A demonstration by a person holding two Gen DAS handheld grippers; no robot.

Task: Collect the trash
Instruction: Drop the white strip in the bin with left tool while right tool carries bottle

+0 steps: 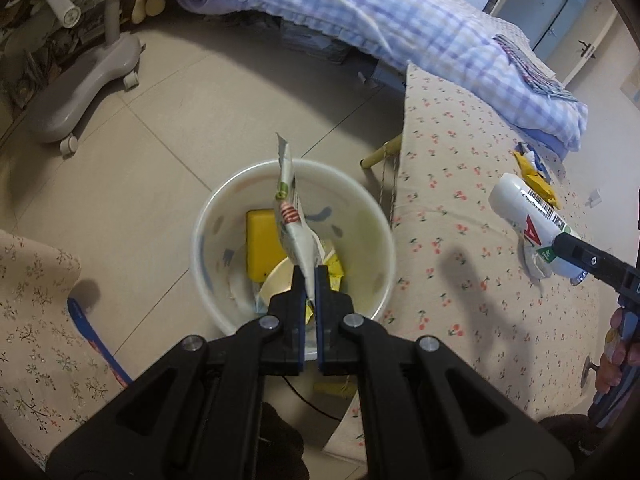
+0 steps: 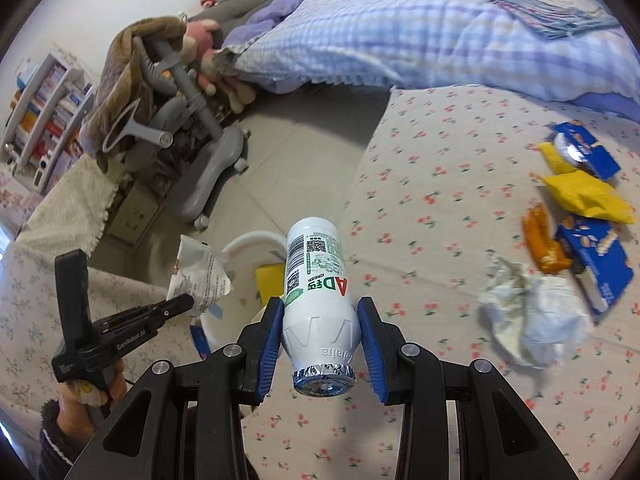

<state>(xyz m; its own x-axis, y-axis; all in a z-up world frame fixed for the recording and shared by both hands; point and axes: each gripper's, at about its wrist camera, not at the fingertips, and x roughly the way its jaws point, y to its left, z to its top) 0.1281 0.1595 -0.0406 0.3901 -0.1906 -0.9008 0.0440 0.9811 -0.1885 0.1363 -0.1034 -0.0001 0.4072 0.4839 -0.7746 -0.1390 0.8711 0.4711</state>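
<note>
My left gripper (image 1: 308, 276) pinched a white wrapper (image 1: 294, 220) above the bin (image 1: 208, 216); my right gripper (image 2: 320, 320) clamped the white bottle (image 2: 316, 280).

The black left gripper (image 2: 188, 303), lower left of the right wrist view, reads "GenRobot.AI". The white bottle (image 2: 316, 304) at centre shows "AD", upside down, with QR codes and a barcode.
</note>
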